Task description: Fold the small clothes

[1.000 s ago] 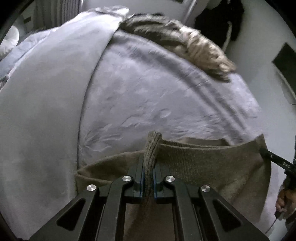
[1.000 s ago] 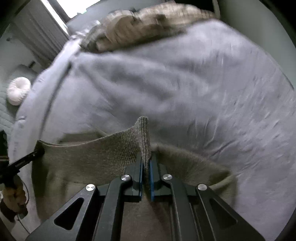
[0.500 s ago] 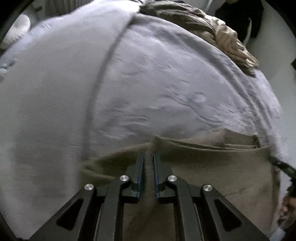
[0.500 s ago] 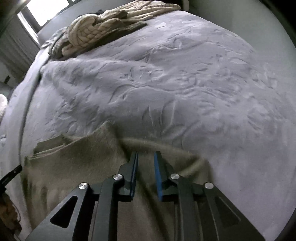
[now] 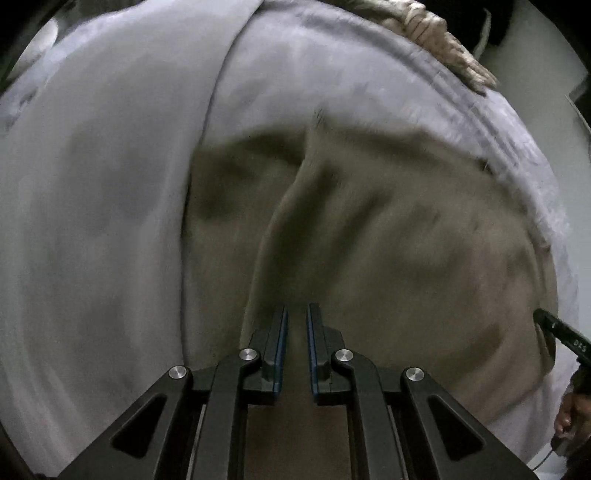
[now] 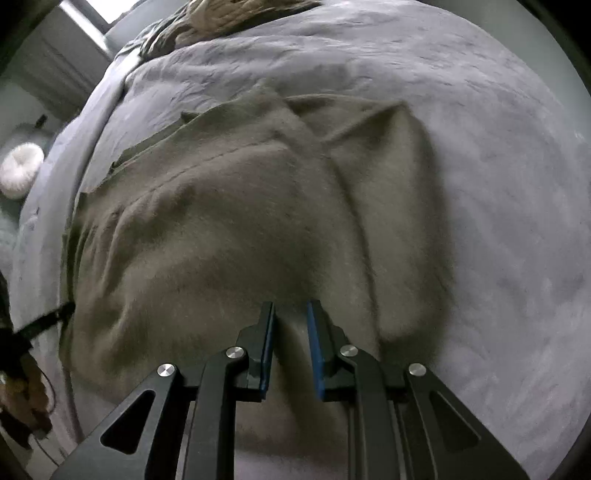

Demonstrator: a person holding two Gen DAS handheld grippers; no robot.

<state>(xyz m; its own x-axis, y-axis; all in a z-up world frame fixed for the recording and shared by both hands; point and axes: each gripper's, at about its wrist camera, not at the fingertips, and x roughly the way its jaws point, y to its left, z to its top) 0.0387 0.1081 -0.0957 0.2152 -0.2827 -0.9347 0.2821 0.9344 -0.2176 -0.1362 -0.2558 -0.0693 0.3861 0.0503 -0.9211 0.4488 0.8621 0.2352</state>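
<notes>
Right wrist view showed the right claw (image 6: pixel 290 345) slightly parted, empty, over the olive garment (image 6: pixel 229 206) lying on the bed (image 6: pixel 498 184); left claw (image 5: pixel 294 349) likewise. Smoothing creases first would help.

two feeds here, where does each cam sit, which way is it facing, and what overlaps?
Left wrist: on the left hand-held gripper, looking steeply down along its fingers at the olive garment on the grey bedcover; the other gripper's tip and a hand show at right.
Right wrist: on the right hand-held gripper, looking steeply down at the same garment; the left one's tip and a hand show at left.
Shared: garment, bedcover, the beige knit pile at the far end.
</notes>
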